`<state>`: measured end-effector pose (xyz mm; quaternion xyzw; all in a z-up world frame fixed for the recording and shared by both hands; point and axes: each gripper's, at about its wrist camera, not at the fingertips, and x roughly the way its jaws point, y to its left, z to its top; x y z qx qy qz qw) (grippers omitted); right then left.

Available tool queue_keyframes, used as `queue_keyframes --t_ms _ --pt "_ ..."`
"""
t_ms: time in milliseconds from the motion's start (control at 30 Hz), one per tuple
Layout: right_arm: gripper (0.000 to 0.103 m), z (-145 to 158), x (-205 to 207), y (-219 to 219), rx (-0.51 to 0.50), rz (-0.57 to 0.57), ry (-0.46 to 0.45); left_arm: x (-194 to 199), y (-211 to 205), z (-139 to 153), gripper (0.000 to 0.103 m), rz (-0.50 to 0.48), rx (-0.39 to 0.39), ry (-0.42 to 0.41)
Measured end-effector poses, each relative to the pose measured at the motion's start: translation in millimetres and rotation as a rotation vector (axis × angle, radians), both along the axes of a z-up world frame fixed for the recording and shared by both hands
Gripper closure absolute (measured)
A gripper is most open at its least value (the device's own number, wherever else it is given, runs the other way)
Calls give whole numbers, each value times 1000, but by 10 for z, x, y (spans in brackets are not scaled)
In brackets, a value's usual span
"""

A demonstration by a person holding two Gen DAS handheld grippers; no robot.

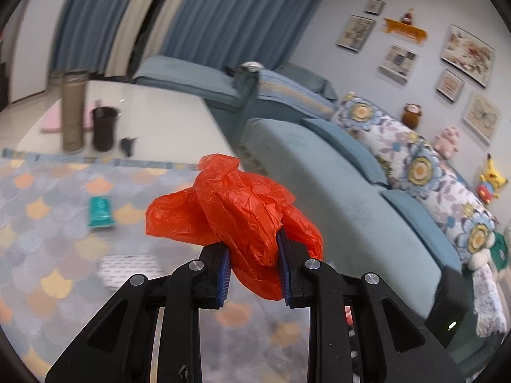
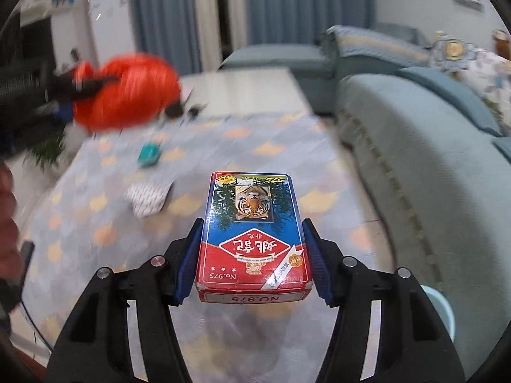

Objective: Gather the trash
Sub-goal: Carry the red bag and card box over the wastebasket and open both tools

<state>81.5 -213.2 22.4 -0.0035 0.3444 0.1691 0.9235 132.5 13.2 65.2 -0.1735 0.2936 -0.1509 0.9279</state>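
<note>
While both grippers are loaded, each pinches a different piece of trash. The left gripper (image 1: 254,274) has its blue pads pressed into a crumpled orange plastic bag (image 1: 236,214), the jaws only partly closed around the bunched film, which billows up and out toward 12 o'clock, creased and translucent. From the right wrist view that same bag is a blurred orange mass (image 2: 124,91) at 10 o'clock.

The right gripper (image 2: 252,255) clamps a card box (image 2: 254,229) by its long sides, the jaws spread to the box's width. The box is red and blue with a tiger picture, seen upside down; "No.975" is printed on its face and "NO.975" on the near end. Chinese characters sit in a red diamond; the small print is unreadable.

On the patterned rug (image 1: 48,223), a teal packet (image 1: 100,212) lies at 9 o'clock and a white patterned packet (image 1: 129,269) nearer, at 8 o'clock. A blue sofa (image 1: 335,198) runs along 3 o'clock.
</note>
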Motion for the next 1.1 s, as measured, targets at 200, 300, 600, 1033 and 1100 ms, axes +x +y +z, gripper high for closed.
queue_keyframes --t_ms 200,300,600,1033,1100 --pt "46 428 -217 -830 49 -162 -89 -81 -681 171 80 -124 -21 -45" --pt "46 507 -336 -1236 57 -235 -109 -127 -1080 191 80 -190 -27 -56" --pt "46 142 -607 -2257 67 -433 -15 -188 -2347 -318 80 -392 76 33" --pt "46 -909 -635 -2760 125 -570 254 -156 -2970 -1214 70 -547 209 218" --pt "46 -992 -616 -2789 132 -577 278 -136 -2970 -1274 59 -547 197 235"
